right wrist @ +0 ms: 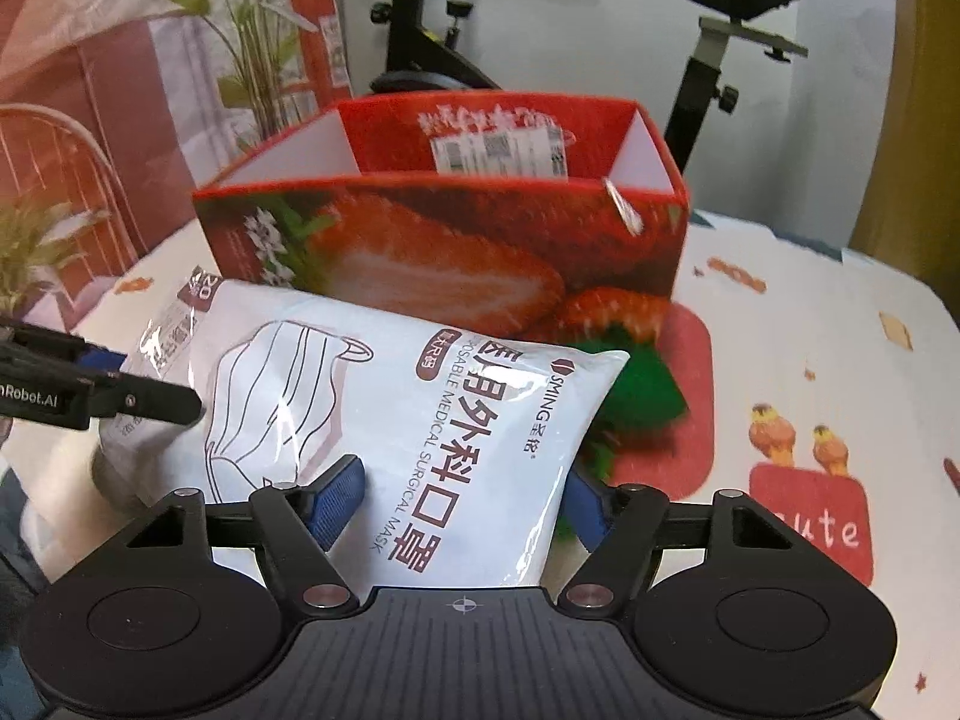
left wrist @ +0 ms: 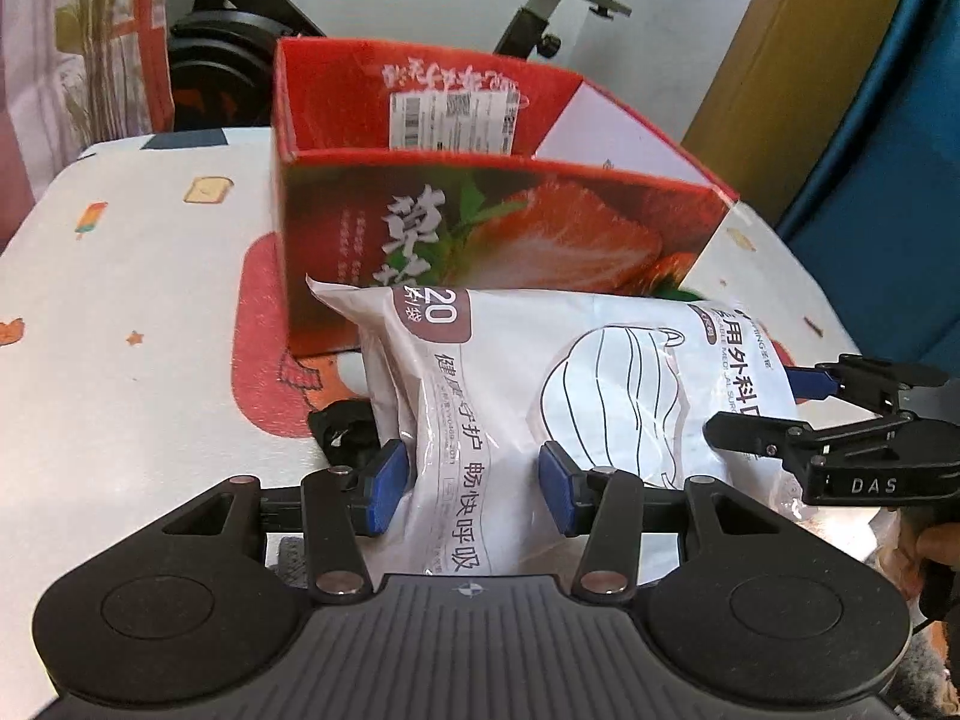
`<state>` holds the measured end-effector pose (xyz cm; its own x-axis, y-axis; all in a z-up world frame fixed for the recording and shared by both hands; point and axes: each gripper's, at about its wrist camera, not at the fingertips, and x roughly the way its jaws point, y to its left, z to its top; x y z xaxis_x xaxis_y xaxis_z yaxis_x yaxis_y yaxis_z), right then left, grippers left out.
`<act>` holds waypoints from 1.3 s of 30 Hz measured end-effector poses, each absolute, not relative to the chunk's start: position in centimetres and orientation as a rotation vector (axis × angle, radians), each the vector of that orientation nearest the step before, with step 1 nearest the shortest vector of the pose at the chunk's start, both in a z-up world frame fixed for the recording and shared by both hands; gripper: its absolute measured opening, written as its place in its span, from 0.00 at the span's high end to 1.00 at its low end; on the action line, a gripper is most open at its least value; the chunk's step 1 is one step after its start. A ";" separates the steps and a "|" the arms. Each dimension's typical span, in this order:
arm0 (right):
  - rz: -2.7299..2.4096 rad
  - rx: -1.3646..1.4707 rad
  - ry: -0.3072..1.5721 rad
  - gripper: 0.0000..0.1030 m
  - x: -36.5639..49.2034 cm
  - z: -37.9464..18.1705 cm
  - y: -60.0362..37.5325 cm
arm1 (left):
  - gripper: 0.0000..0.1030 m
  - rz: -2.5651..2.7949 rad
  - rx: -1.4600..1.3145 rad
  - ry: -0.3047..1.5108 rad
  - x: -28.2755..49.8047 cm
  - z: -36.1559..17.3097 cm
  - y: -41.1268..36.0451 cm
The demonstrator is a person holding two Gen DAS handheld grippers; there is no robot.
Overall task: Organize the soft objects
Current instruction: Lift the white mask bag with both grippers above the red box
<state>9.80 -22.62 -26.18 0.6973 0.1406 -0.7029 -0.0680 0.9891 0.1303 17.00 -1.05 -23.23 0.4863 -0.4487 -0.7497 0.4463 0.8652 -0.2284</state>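
A white bag of surgical masks (left wrist: 540,396) is held up between both grippers, just in front of the red strawberry box (left wrist: 480,228). My left gripper (left wrist: 474,489) is shut on the bag's left end. My right gripper (right wrist: 462,498) is shut on its right end; the bag (right wrist: 384,414) fills the middle of the right wrist view. The box (right wrist: 456,240) is open at the top. The right gripper also shows in the left wrist view (left wrist: 774,402), and the left one in the right wrist view (right wrist: 144,384).
A black soft item (left wrist: 342,426) lies on the patterned tablecloth (left wrist: 120,312) under the bag. A green fuzzy item (right wrist: 642,396) lies beside the box. An exercise bike (right wrist: 432,30) and plants (right wrist: 252,30) stand behind the table.
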 end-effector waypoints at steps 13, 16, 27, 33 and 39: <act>0.175 0.051 0.648 0.36 9.5 -20.5 -21.5 | 0.51 -0.514 -0.084 0.715 16.3 -17.2 1.1; 0.184 0.031 0.614 0.36 10.3 -18.7 -21.9 | 0.51 -0.523 -0.084 0.671 16.9 -15.8 0.6; 0.171 -0.208 0.444 0.38 16.1 -13.2 -22.8 | 0.51 -0.457 -0.114 0.604 23.6 -13.9 -2.0; 0.169 -0.363 0.345 0.38 20.9 -14.1 -23.5 | 0.52 -0.385 -0.125 0.612 27.8 -15.1 -3.1; 0.142 -0.333 0.424 0.38 25.1 -18.0 -24.7 | 0.52 -0.347 -0.038 0.688 29.9 -17.2 -5.4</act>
